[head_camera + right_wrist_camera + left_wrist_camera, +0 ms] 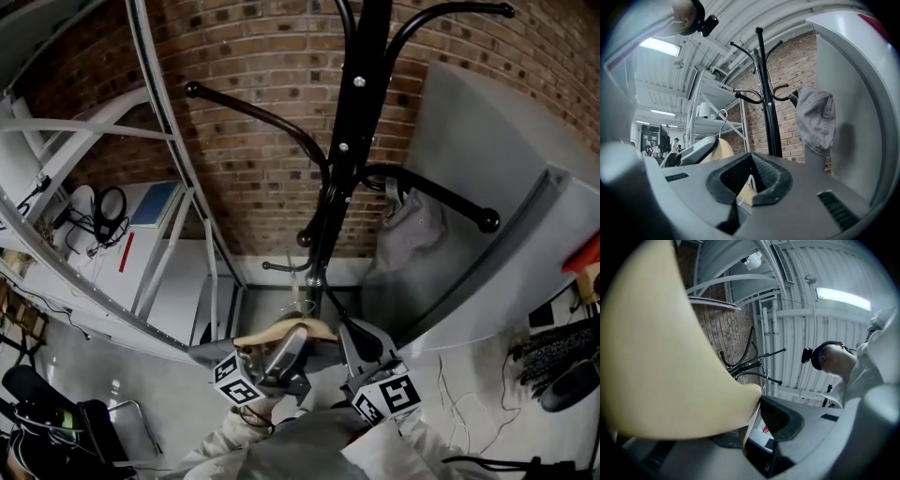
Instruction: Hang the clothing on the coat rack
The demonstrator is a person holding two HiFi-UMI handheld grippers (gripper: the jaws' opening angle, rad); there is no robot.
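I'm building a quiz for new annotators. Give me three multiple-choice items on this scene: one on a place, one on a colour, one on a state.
1. Where does the grey garment hang?
A. on a hook of the coat rack
B. on the white shelving
C. on the floor

2. What colour is the coat rack?
A. white
B. black
C. red

3. How is the right gripper?
A. open and empty
B. shut on the grey garment
C. shut on the pale wooden hanger

Key:
1 A: it droops from a hook right of the pole.
2 B: the pole and hooks are black.
3 C: the hanger's pale end sits pinched between its pads.
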